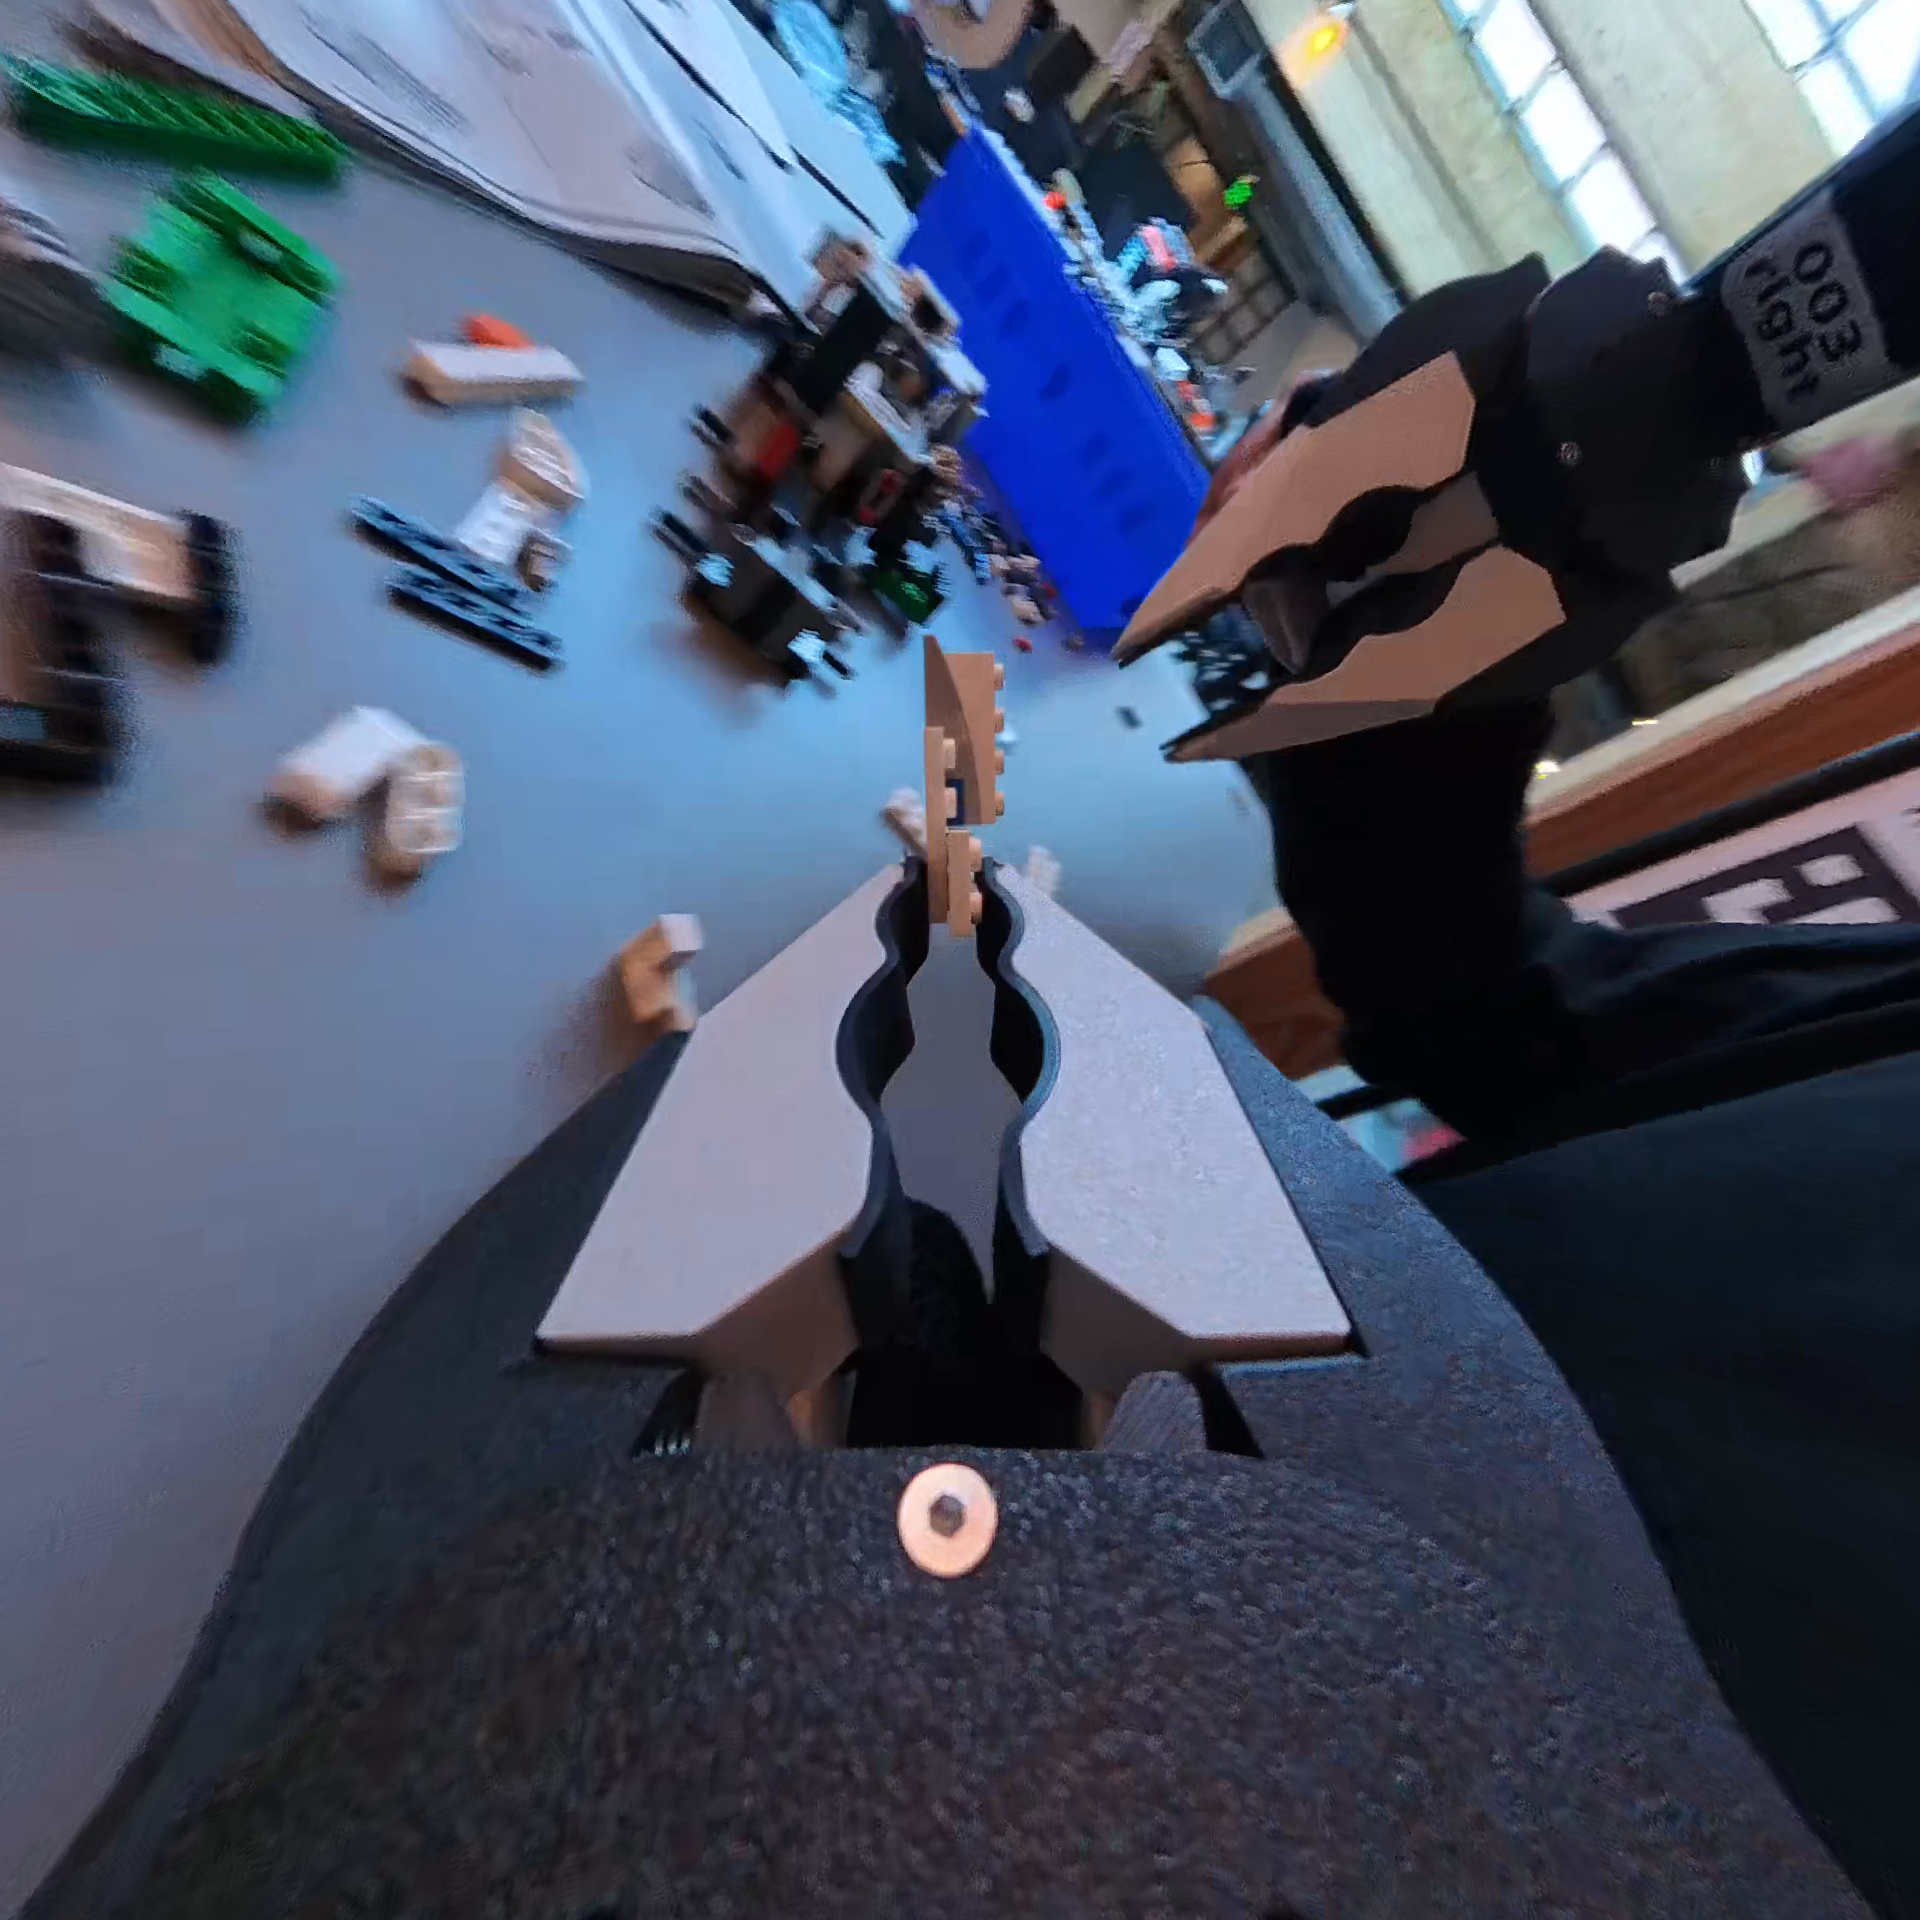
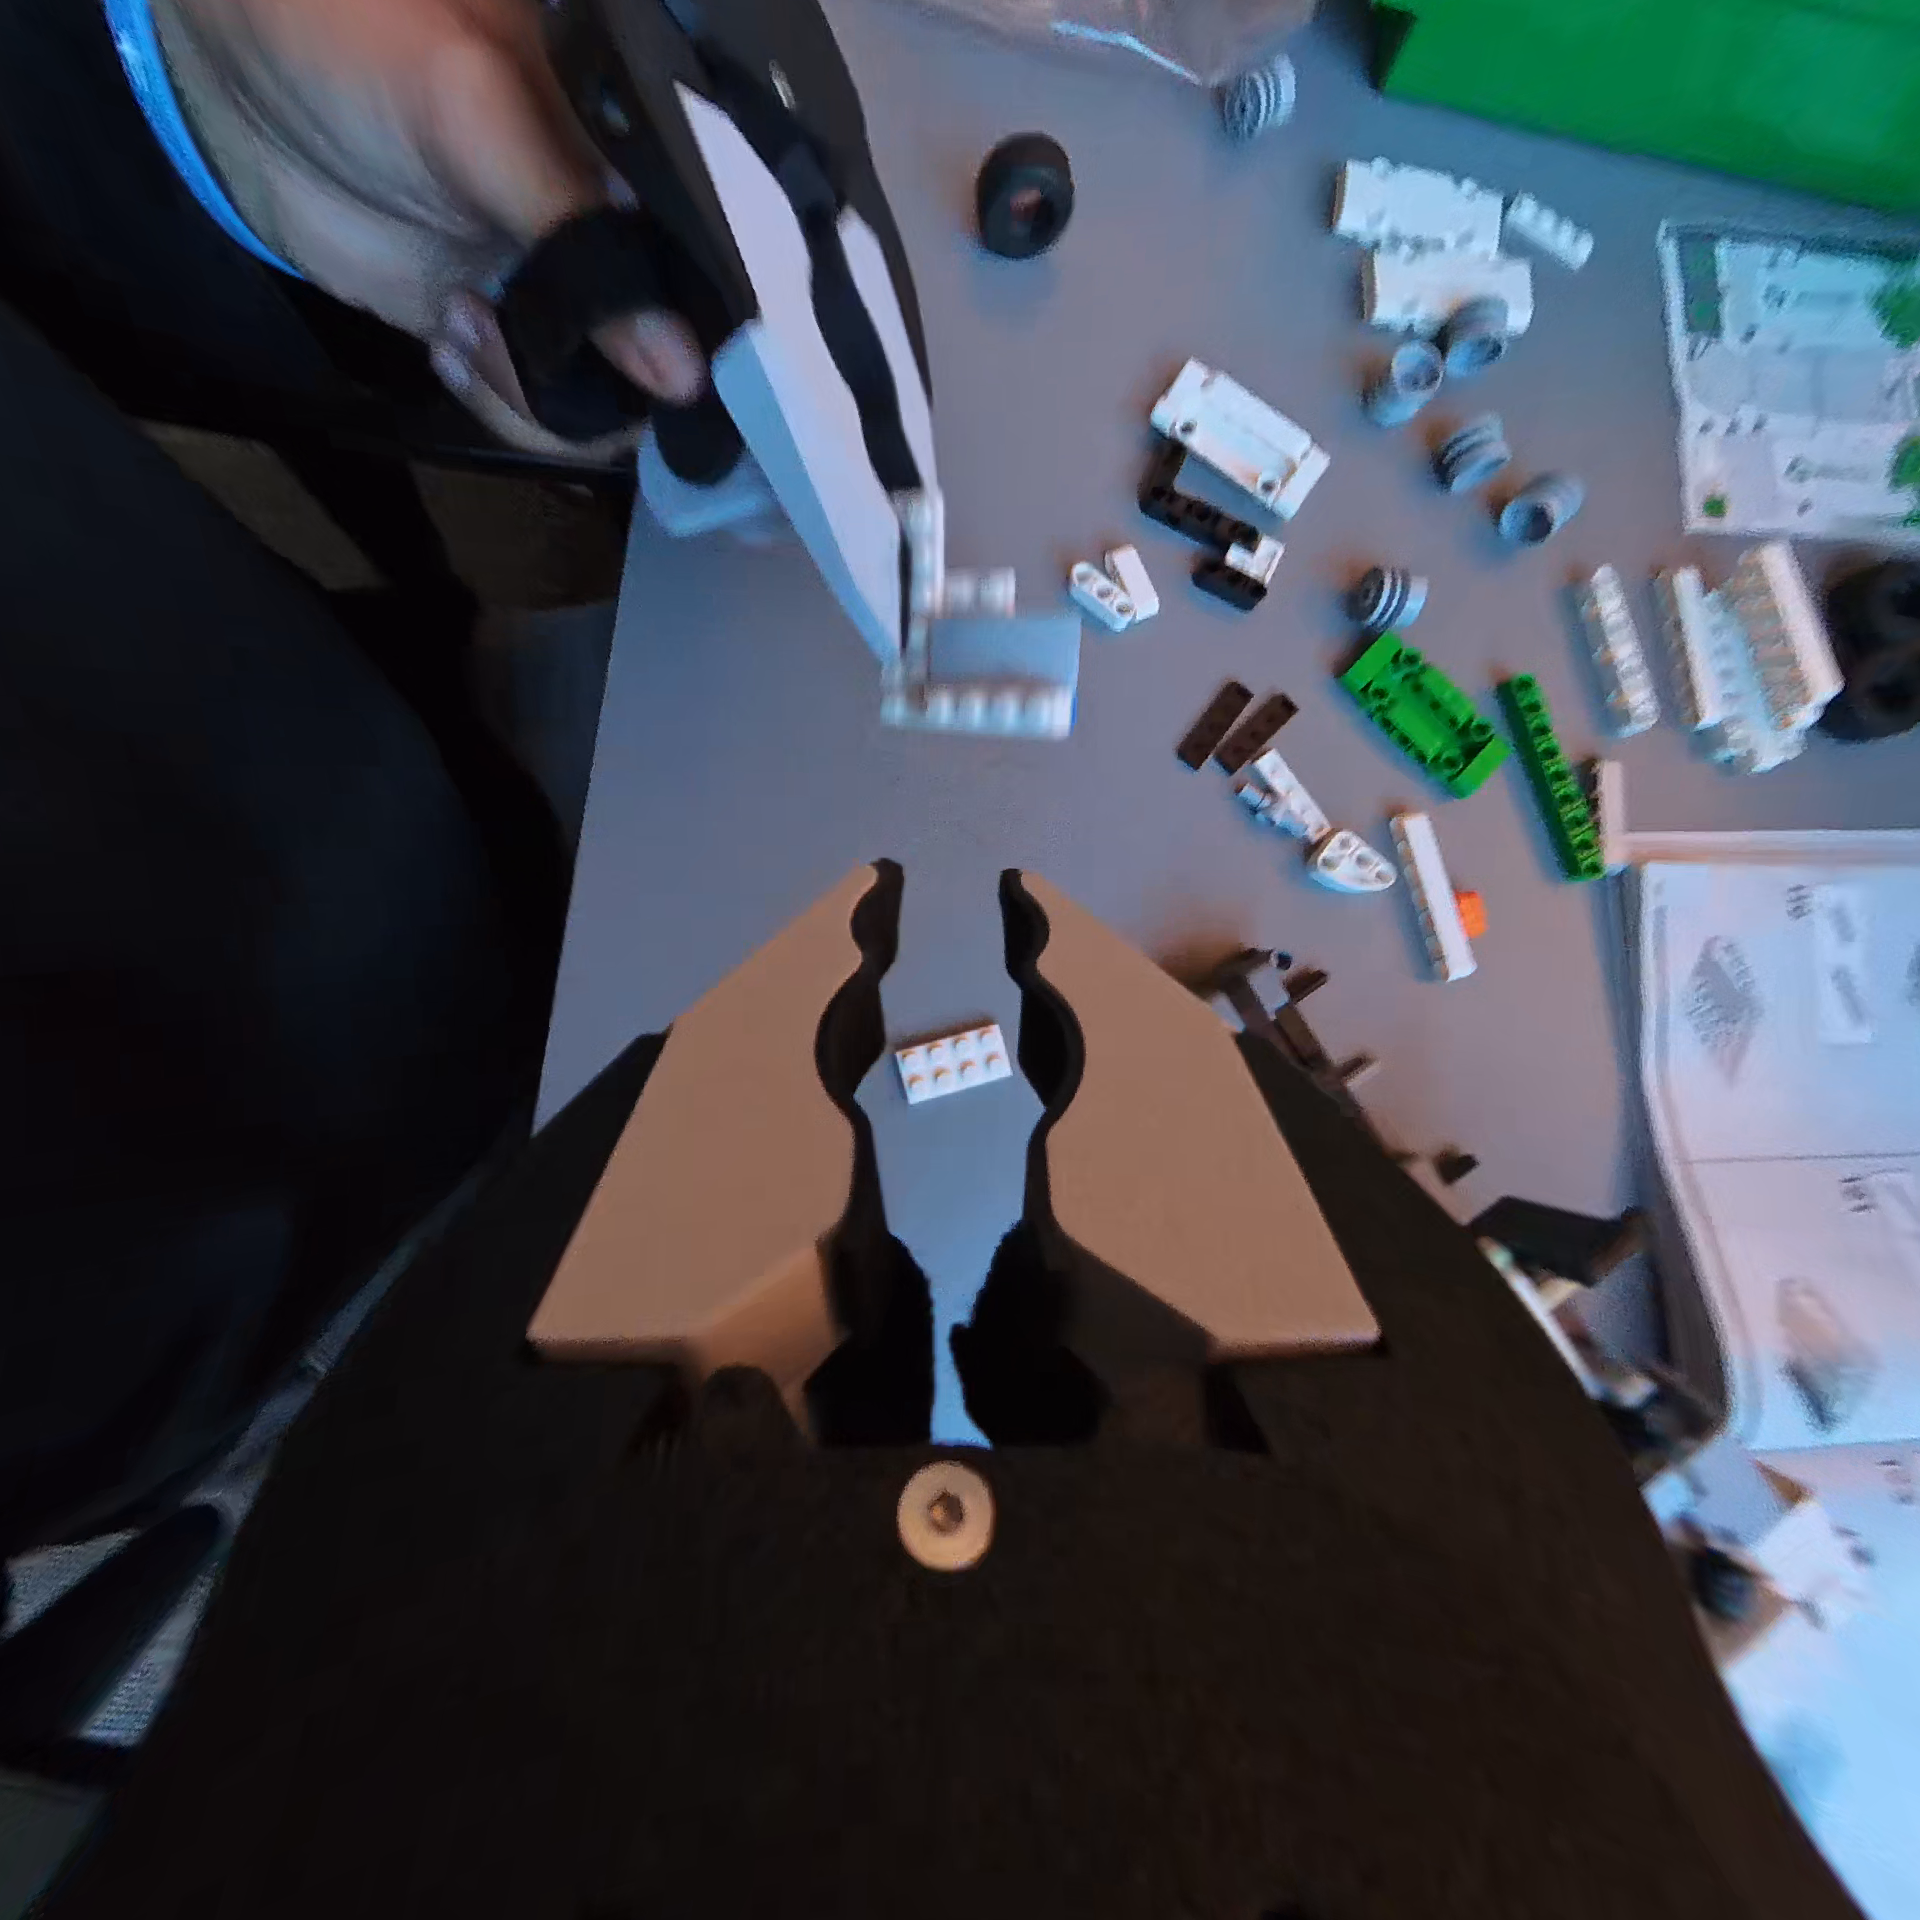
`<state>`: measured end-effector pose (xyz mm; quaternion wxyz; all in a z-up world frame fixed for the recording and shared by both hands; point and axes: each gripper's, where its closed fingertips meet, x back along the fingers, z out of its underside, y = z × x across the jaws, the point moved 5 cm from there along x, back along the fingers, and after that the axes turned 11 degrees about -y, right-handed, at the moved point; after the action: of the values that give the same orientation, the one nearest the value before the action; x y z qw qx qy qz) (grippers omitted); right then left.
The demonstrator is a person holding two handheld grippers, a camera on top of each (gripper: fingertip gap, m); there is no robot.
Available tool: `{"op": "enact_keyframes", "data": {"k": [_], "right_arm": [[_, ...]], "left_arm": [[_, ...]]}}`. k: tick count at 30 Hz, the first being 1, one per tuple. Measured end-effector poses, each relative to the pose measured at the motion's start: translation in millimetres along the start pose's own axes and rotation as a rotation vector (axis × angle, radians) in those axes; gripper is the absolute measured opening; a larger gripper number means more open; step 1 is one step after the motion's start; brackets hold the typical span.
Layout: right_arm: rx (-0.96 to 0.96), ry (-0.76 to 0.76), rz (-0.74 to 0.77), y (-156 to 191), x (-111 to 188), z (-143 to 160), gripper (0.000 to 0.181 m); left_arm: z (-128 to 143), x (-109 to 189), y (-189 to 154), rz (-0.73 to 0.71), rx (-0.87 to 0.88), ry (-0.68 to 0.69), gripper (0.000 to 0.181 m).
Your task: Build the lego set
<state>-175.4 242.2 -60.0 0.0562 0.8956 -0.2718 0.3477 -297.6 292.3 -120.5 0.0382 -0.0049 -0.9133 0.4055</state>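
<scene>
Desk [image 2: 790,790] edge runs just left of the small white plate [image 2: 953,1061], so you have little room on that side before the drop to the dark floor. Your right gripper [image 2: 951,883] hovers over that plate with its fingers apart, nothing between them; the plate lies flat on the desk, seen through the gap between the fingers and touching neither. Beyond the plate, bare grey desk stretches up to your left gripper [image 2: 914,623], whose fingers are clamped on a white brick assembly [image 2: 987,665] lifted clear of the surface. In the left wrist view that assembly [image 1: 961,769] stands on edge out of the left gripper [image 1: 951,883] fingertips, with the right gripper [image 1: 1174,686] near it and apart from it.

Right of the plate the desk is crowded: black strips [image 2: 1236,725], a green block [image 2: 1423,717], a long green beam [image 2: 1553,774] and grey wheels [image 2: 1387,597], then instruction sheets [image 2: 1787,1091] farther right. A black frame piece [image 2: 1288,1008] sits just beside your right finger. The open lane lies straight beyond the plate, between the desk edge and the black strips.
</scene>
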Motion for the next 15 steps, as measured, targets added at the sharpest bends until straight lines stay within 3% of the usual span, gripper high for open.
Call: {"op": "enact_keyframes", "data": {"k": [4, 9, 15], "right_arm": [[-0.206, -0.125, -0.007, 6.1, -40.3, 16.1, 0.021], [-0.290, -0.221, 0.073, 1.6, -81.7, 22.7, 0.026], [-0.316, -0.153, 0.003, -10.9, -103.2, 12.0, 0.024]], "left_arm": [[-15.9, 31.8, 21.5, -0.131, -0.141, -0.045, 0.007], [-22.0, 53.9, 33.7, -0.254, -0.282, -0.001, 0.007], [-13.5, 64.0, 37.8, -0.295, -0.285, 0.022, 0.007]]}}
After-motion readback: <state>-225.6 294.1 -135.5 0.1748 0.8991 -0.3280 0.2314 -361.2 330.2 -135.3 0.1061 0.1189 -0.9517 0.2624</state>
